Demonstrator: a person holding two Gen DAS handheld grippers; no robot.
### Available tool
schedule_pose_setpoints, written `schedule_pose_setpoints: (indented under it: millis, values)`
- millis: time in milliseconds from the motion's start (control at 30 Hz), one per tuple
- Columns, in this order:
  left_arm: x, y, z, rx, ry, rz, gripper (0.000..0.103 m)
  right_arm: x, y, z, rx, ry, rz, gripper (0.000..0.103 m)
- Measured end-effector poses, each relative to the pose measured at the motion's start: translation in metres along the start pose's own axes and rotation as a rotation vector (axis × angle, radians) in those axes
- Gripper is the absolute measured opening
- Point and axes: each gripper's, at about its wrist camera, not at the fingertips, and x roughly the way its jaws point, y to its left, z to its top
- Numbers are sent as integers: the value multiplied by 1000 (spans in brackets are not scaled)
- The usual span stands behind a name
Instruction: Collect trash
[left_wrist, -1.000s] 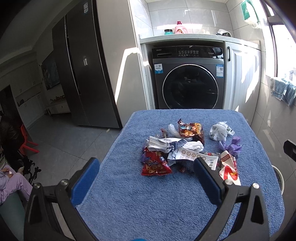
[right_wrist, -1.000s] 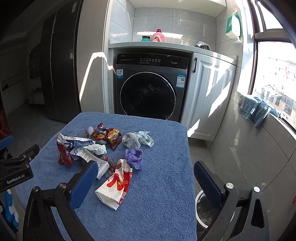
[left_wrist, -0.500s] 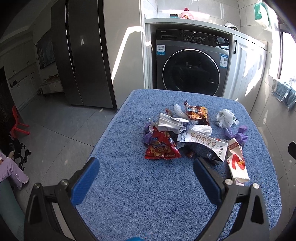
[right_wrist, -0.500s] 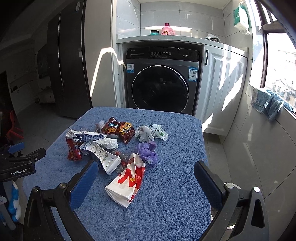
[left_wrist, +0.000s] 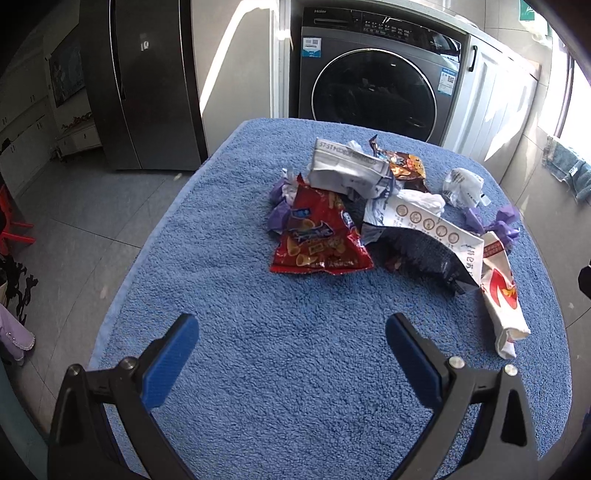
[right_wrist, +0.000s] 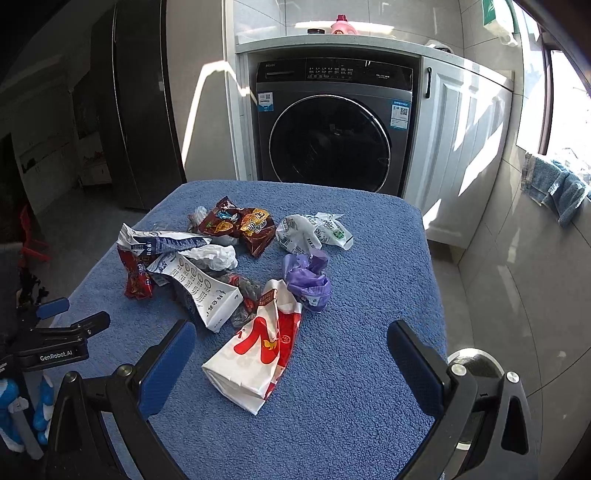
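Observation:
A heap of trash lies on a blue towel-covered table. It holds a red snack bag, a white and red paper bag, a crumpled purple bag, a brown snack wrapper, a white printed pack and a white plastic bag. My left gripper is open and empty above the table's near side, short of the red bag. My right gripper is open and empty, with the paper bag between its fingers' line of sight.
A washing machine stands behind the table, white cabinets to its right, a dark fridge to the left. A bin sits on the floor by the table's right edge. The left gripper shows at the left of the right wrist view.
Both grippers have moved forward and down toward the trash heap, which looks nearer and larger. Both stay open. The trash has not moved.

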Motion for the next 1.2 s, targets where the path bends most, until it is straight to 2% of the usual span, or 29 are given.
schedule_pose_setpoints:
  millis: [167, 400, 500, 600, 667, 767, 867, 933, 1067, 1200]
  values:
    - [26, -1, 2, 1, 32, 1, 102, 19, 2, 1, -6, 34, 8, 103]
    - [41, -6, -1, 12, 62, -20, 101, 40, 4, -3, -10, 77, 36, 103]
    - [38, -9, 1, 6, 56, -51, 101, 47, 8, -5, -16, 92, 52, 103]
    - [19, -14, 5, -22, 11, -96, 101, 48, 12, -6, -28, 97, 61, 103]
    - [2, -21, 16, -45, -51, -65, 101, 48, 15, -6, -33, 101, 61, 103]
    - [-29, -28, 42, -92, -208, 67, 101, 47, 21, -6, -38, 107, 47, 103]
    - [-54, -43, 64, -130, -337, 155, 102, 43, 28, -1, -49, 96, 29, 103]
    - [-61, -54, 77, -131, -360, 161, 102, 37, 33, 3, -61, 81, 23, 103]
    - [-72, -75, 89, -140, -346, 155, 102, 24, 42, 11, -88, 47, -48, 103]
    - [-72, -82, 97, -181, -322, 251, 102, 12, 49, 19, -104, -15, -146, 103]
